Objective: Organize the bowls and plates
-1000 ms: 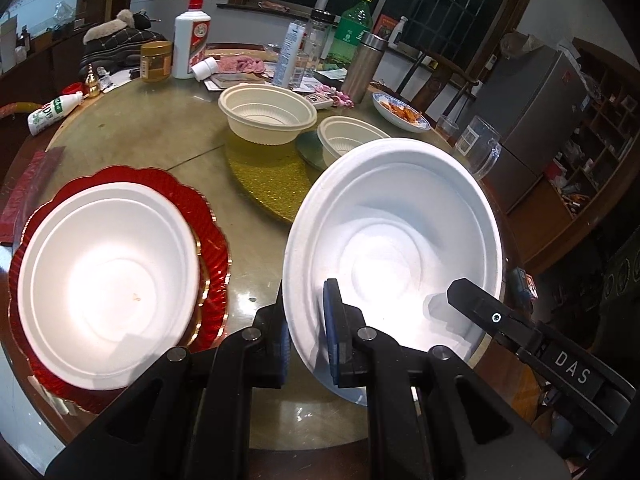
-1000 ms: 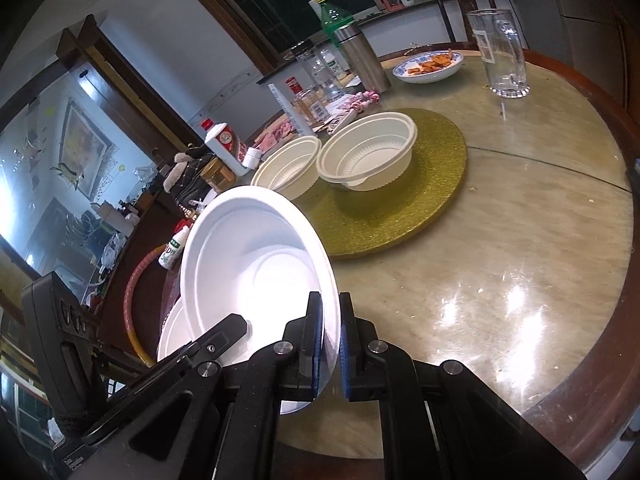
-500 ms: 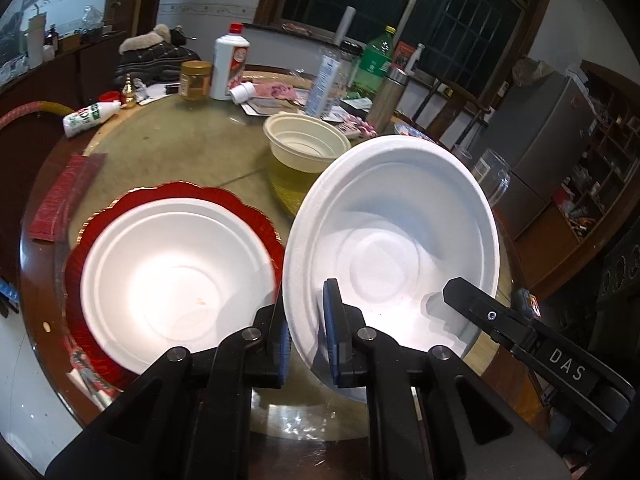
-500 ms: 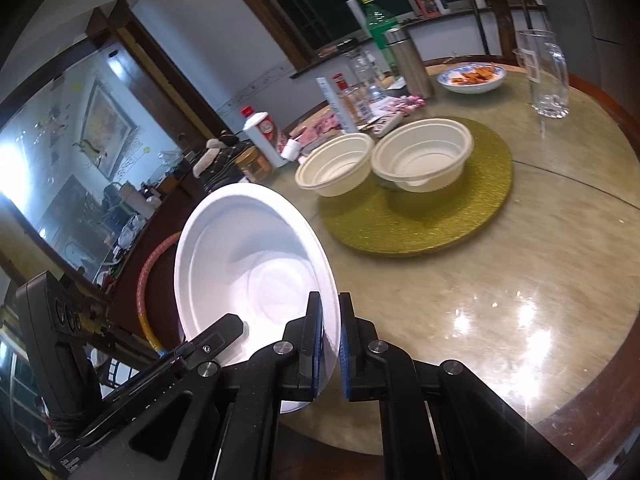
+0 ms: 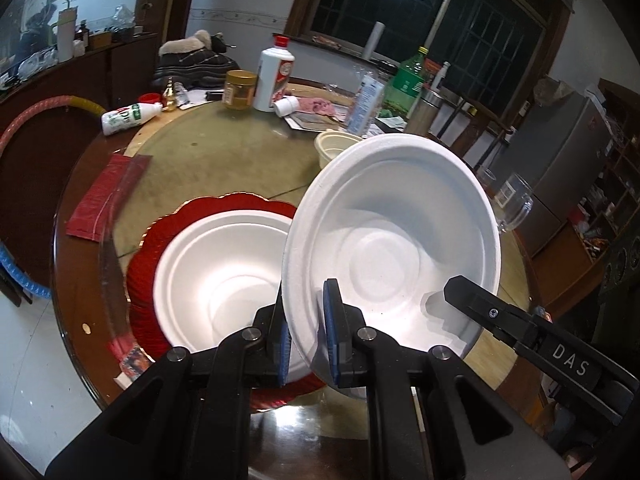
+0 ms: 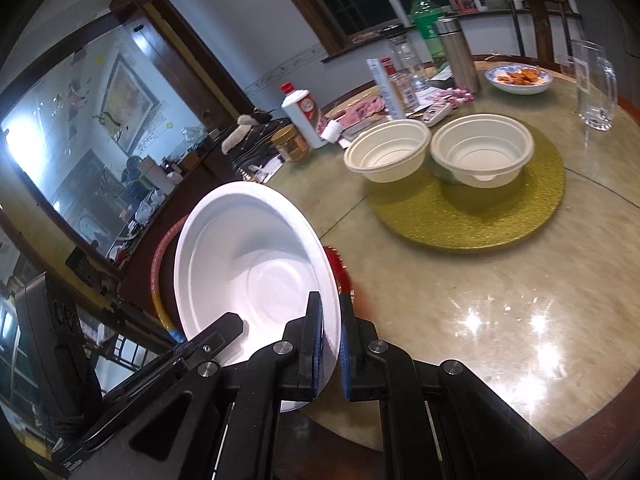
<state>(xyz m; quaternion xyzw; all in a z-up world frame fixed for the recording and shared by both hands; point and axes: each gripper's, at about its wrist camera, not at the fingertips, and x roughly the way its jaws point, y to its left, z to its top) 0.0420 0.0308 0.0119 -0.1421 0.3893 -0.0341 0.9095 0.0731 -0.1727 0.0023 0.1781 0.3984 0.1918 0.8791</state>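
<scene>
Gripping white foam bowl point(image 5: 394, 240) rim, both grippers' fingers point(image 5: 331, 320) clamped | label: "DAS"

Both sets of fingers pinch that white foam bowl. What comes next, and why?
Probably lower the held bowl into the white bowl on the red plate. It hangs tilted beside that bowl, its rim pinched by both grippers, so nesting looks like the tidy step.
</scene>
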